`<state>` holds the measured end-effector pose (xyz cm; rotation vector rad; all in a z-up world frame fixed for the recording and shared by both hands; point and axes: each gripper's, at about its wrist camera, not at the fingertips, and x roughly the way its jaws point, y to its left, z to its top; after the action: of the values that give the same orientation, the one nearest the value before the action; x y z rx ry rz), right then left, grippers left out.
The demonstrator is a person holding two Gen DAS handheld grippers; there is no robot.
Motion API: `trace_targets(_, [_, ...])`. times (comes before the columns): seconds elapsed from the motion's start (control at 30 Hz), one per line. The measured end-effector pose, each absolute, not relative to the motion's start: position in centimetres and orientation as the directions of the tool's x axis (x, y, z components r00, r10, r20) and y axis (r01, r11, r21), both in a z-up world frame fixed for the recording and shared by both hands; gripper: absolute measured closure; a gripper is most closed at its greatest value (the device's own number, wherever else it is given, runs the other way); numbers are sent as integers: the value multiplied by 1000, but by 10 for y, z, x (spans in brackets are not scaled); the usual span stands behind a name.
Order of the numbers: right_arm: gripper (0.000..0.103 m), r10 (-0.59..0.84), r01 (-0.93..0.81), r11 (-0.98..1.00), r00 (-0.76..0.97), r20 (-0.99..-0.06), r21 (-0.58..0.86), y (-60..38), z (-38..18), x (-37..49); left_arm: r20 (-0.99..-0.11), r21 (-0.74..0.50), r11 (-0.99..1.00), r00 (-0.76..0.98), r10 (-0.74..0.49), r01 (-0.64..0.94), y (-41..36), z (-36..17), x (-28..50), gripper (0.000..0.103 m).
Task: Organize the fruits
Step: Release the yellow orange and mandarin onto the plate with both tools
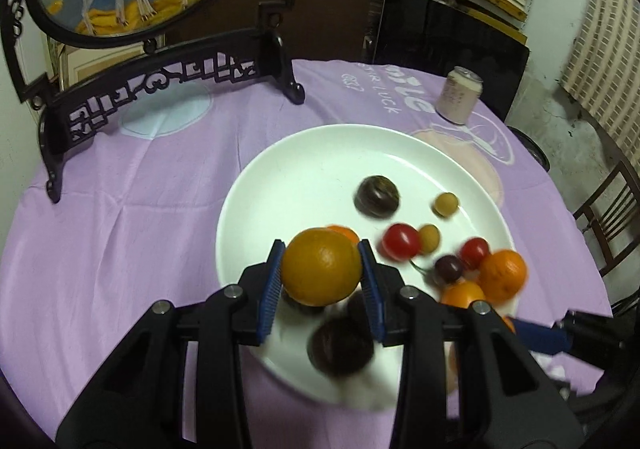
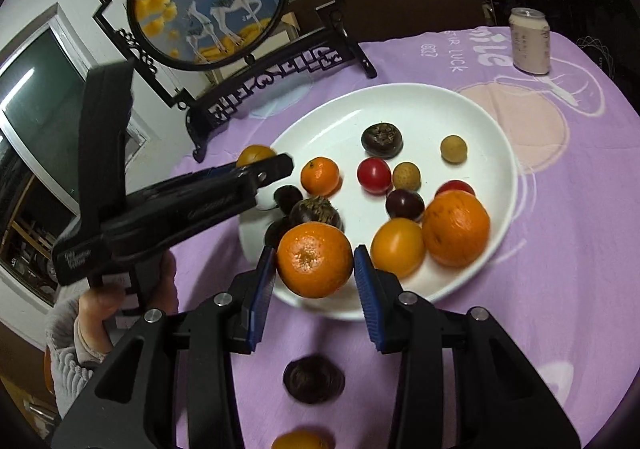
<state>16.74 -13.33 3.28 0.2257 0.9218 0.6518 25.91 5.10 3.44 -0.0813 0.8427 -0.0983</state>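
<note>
My left gripper is shut on an orange and holds it above the near-left part of the white plate. My right gripper is shut on a mandarin above the plate's near rim. The plate holds several fruits: red cherry tomatoes, tan longans, dark water chestnuts, a dark grape and oranges. The left gripper also shows in the right wrist view, at the plate's left edge.
A dark water chestnut and an orange fruit lie on the purple cloth near me. A framed deer screen on a black stand stands at the back left. A drink can stands at the back right.
</note>
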Motion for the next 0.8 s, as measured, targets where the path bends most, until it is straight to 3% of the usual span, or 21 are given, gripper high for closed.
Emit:
trace_targets(0.23, [62, 572, -442, 809, 437, -694, 388, -115, 22, 180, -746, -112, 993, 656, -115, 47, 54, 19, 285, 63])
trace_targets(0.6, [60, 548, -471, 816, 446, -707, 336, -104, 13, 178, -701, -41, 999, 713, -35, 8, 52, 20, 279, 33])
trace_targets(0.8, [53, 561, -456, 814, 457, -690, 360, -113, 17, 178, -656, 21, 1000, 754, 23, -12, 48, 29, 269, 29])
